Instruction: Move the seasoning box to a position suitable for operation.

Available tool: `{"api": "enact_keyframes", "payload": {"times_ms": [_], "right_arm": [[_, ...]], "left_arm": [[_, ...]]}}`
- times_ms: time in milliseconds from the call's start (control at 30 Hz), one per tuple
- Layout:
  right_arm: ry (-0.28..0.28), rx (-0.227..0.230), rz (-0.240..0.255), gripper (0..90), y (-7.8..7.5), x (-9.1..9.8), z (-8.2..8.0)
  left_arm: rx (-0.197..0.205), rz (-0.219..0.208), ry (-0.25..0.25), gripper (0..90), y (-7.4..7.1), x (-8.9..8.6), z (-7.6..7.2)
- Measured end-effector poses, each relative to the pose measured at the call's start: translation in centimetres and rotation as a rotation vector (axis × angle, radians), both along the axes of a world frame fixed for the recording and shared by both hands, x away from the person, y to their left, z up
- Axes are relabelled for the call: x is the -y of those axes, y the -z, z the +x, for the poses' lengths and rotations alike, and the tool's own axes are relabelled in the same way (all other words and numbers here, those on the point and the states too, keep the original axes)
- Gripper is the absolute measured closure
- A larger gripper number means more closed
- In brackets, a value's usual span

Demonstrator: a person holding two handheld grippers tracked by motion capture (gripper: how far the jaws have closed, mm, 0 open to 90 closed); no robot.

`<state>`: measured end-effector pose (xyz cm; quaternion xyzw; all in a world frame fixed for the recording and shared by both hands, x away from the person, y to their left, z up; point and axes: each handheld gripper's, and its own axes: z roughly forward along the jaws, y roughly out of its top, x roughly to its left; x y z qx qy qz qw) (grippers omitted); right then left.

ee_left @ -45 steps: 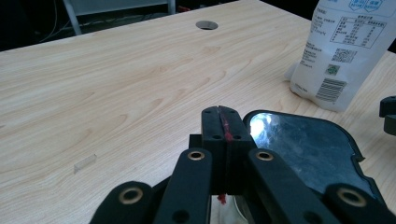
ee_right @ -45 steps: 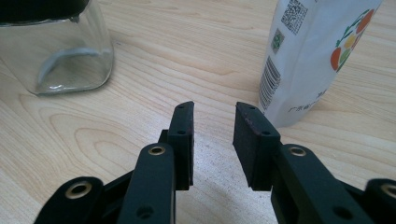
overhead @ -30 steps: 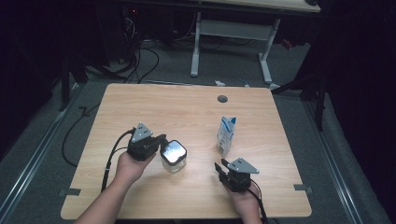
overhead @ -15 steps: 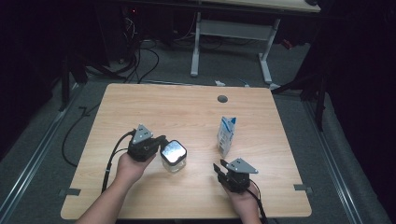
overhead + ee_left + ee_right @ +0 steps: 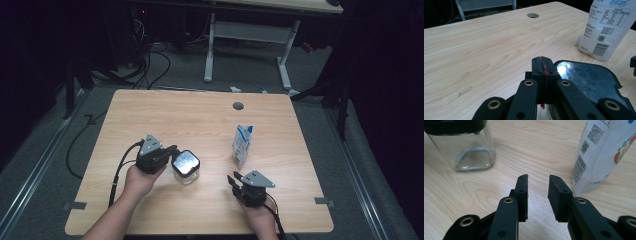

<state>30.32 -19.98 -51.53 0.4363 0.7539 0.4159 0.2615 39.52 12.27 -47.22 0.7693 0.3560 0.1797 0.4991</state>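
your left gripper [image 5: 170,155] is pressed together with nothing between the pads, touching the glass jar [image 5: 185,167] at its black lid. your right gripper [image 5: 233,181], jaws parted and just narrowing on nothing, sits just beside the upright pouch [image 5: 242,145], which lies ahead of it and nearer this hand.

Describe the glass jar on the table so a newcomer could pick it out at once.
Start at the wooden table and look to its near left part, just beside the left gripper. There stands the jar: squat, square and clear, empty, with a dark shiny lid. Its neighbour, the white printed pouch to the right, is taller and opaque.
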Motion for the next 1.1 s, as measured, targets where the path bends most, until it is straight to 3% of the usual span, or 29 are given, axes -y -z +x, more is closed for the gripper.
{"api": "enact_keyframes", "payload": {"times_ms": [233,567,867,1100], "right_arm": [[-0.034,0.011,0.004,78.5,-0.2,-0.6,0.0],[-0.095,0.027,-0.008,89.8,-0.5,-3.1,0.7],[-0.138,0.040,-0.006,89.9,-1.3,-5.3,1.7],[-0.141,0.049,0.006,89.9,-1.9,-6.4,1.9]], "left_arm": [[0.006,-0.014,-0.003,90.0,0.2,-0.2,0.0],[0.006,-0.040,0.008,90.0,0.5,-0.3,0.2],[0.007,-0.045,0.009,90.0,0.5,-0.3,0.3],[0.010,-0.049,0.004,90.0,0.6,-0.3,0.3]]}}
